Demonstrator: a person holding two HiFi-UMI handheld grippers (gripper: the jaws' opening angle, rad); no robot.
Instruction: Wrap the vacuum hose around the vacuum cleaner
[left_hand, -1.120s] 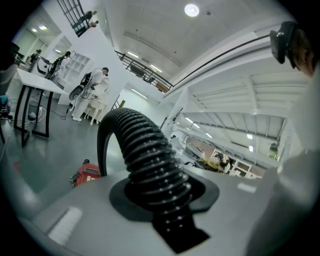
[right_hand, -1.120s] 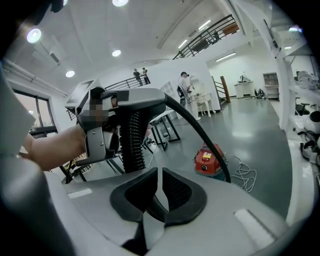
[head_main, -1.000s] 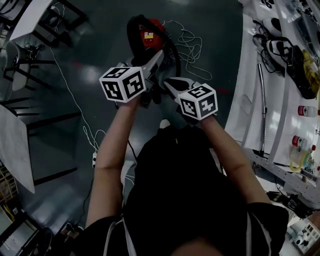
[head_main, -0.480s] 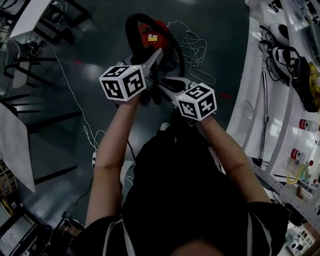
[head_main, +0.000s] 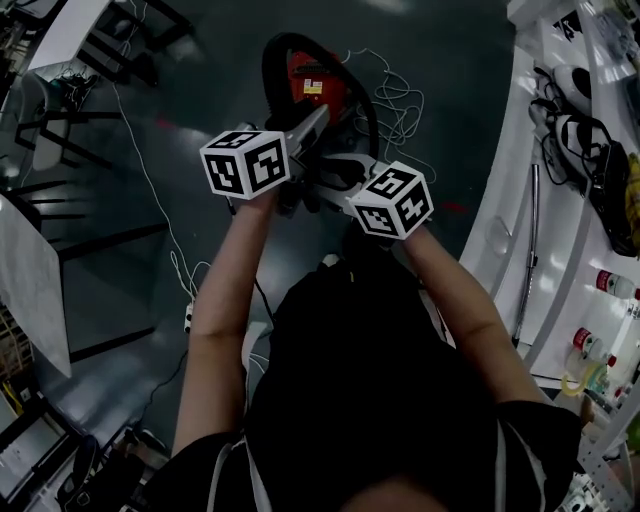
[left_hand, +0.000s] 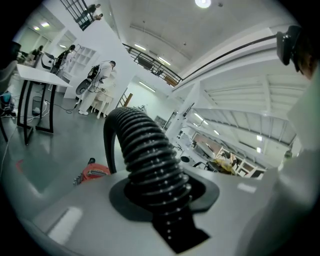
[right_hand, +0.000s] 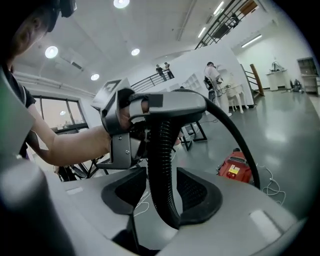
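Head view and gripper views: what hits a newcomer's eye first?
The black ribbed hose clamped in the left gripper, arching down toward the red vacuum cleaner on the floor ahead. The right gripper has just been opening its jaws, with the hose loose between them.

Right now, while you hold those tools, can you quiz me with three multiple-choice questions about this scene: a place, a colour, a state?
1. Where does the vacuum cleaner stand?
A) on the white table
B) on the floor, ahead of the person
C) on a chair

2. What colour is its body?
A) blue
B) yellow
C) red

3. What is the left hand-held gripper doing?
A) clamping the hose
B) hanging open, empty
C) holding a bottle

B: the head view shows it on the dark floor.
C: its red casing shows in every view.
A: the ribbed hose sits pinched between its jaws.
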